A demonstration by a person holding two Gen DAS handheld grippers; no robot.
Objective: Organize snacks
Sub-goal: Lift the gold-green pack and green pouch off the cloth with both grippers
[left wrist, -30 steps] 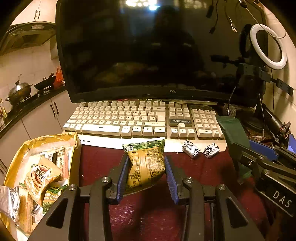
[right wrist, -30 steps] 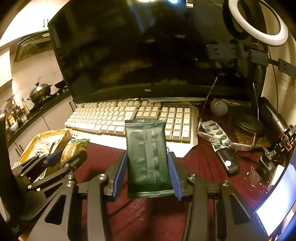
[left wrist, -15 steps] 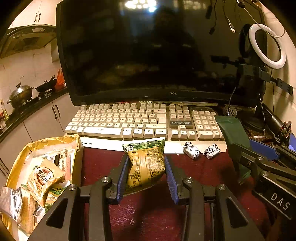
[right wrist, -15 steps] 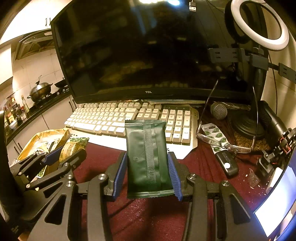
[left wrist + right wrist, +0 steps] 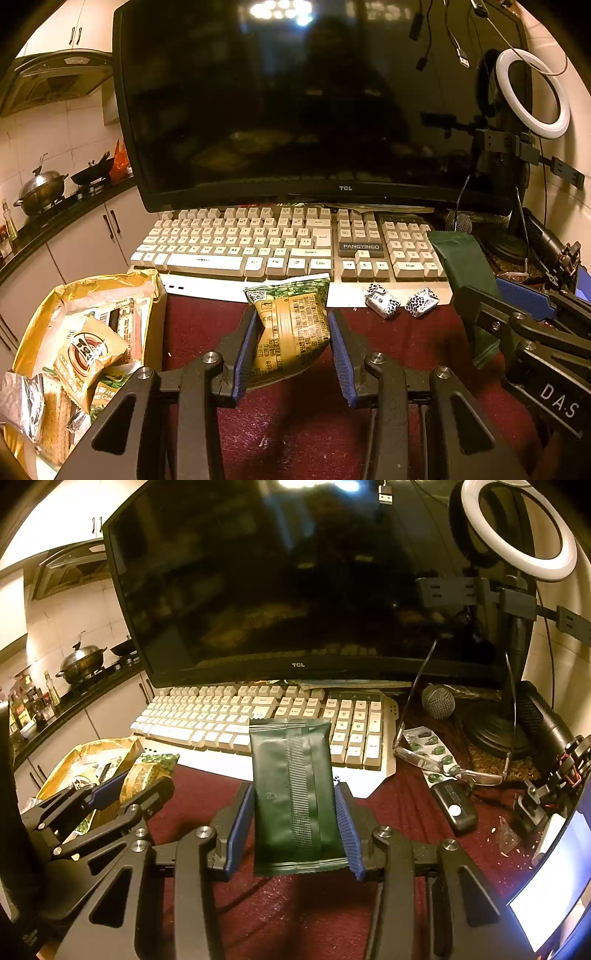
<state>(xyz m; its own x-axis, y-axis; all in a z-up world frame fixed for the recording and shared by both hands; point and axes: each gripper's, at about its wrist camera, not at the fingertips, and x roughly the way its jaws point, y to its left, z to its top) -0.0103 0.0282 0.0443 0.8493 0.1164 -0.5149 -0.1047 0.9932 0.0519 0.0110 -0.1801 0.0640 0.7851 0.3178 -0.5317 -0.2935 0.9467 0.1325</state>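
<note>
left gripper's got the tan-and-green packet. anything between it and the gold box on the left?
Nothing visible. The left gripper holds the tan-and-green snack packet above bare red tablecloth, and the open gold box sits just left of it, top open, snacks already inside.

Keyboard [image 5: 288, 245], monitor [image 5: 295, 99], ring light [image 5: 517, 528]

The gold snack box [image 5: 40, 321] runs off the left wrist picture's lower left corner, and its packets overlap so that the lower ones are mostly hidden. The dark green packet [image 5: 461, 266] is partly covered there by the right gripper [image 5: 517, 317], whose far finger cannot be seen. In the right wrist picture a lit screen [image 5: 550, 882] is cut by the right edge, and the print on the green-and-tan snack bag [image 5: 147, 771] is too small to read.
</note>
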